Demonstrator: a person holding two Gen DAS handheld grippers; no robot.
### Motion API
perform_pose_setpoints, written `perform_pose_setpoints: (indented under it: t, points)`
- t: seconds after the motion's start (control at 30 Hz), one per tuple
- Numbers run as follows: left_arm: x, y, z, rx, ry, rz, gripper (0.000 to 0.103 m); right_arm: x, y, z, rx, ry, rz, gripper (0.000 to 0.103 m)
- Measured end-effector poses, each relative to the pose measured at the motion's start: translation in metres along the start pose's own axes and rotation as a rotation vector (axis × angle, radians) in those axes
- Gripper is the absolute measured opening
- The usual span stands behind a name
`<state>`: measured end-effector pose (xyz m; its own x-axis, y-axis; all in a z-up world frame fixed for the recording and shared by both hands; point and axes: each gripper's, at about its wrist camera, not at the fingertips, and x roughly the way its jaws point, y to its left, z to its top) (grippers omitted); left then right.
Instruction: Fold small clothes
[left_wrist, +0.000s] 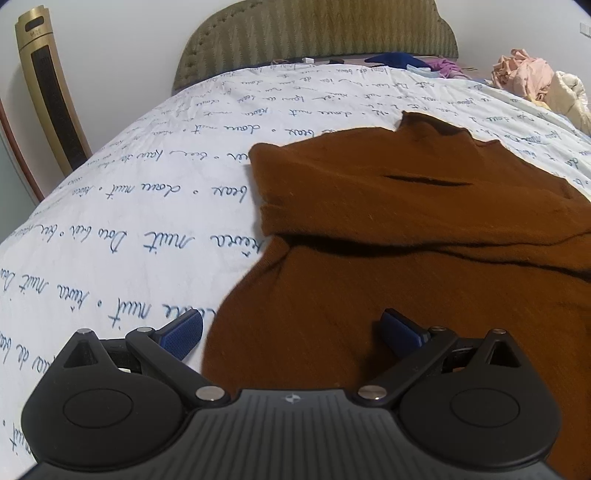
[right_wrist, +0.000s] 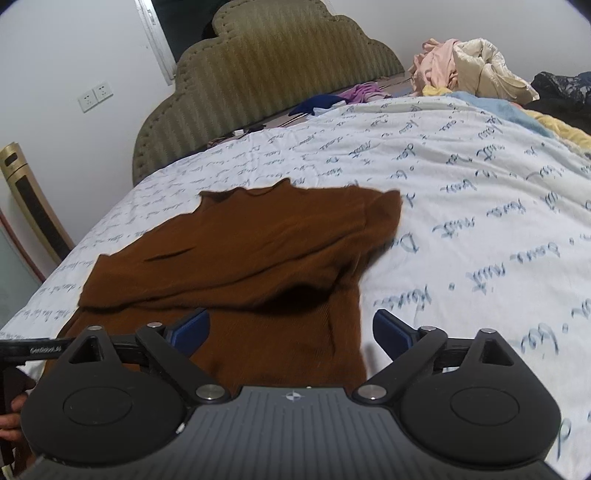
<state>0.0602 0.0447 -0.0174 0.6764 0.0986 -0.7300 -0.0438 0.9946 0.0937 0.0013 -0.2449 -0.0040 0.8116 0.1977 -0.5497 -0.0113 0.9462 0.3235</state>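
Now, the risks first, then the counts.

Sweater place: the brown sweater (right_wrist: 236, 258) lies flat on the white bedspread (right_wrist: 480, 229), collar toward the headboard (right_wrist: 266, 74); both sleeves seem folded in across the chest, and the lower body part is not folded up yet.

Left gripper (left_wrist: 291, 332): its jaws are spread wide and nothing is between the pads; one pad is over the bedspread, the other over the hem part of the sweater.

Right gripper (right_wrist: 291, 330): also wide apart and holding nothing; it hovers over the right lower edge of the sweater.

Risk one: the folded sleeves lie loose, so a pull on the hem can drag them out of place.

Risk two: a pad can pinch the bedspread together with the knit, because the left pad stands beside the cloth edge; then the cover lifts too.

Risk three: if only one layer of the hem is taken, I think the fold comes out crooked.

Risk four: uneven lift by the two hands can skew the sweater.

Count, sweaters in work: one.

Count, grippers: two.

Count, clothes pile (right_wrist: 469, 66): one heap near the headboard; the pieces in it I cannot count.

Count, wall sockets (right_wrist: 95, 96): two plates side by side.

Count, tower fan (left_wrist: 48, 96): one.
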Motion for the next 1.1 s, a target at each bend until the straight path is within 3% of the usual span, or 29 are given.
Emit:
perform_pose_setpoints:
  t: [0.27,0.67,1.1]
  points:
    - [-0.004,-0.006,-0.016,-0.001,-0.005,-0.018,0.103,0.005,0.016,-0.026,-0.056,0.027,-0.049,0.102]
    - [-0.005,-0.008,-0.04,-0.021,-0.133,-0.01,0.103,0.02,0.036,-0.051,-0.198,0.027,-0.183,0.103]
    - [-0.005,-0.005,-0.042,-0.04,-0.142,-0.021,0.103,0.018,0.032,-0.053,-0.167,0.019,-0.172,0.103]
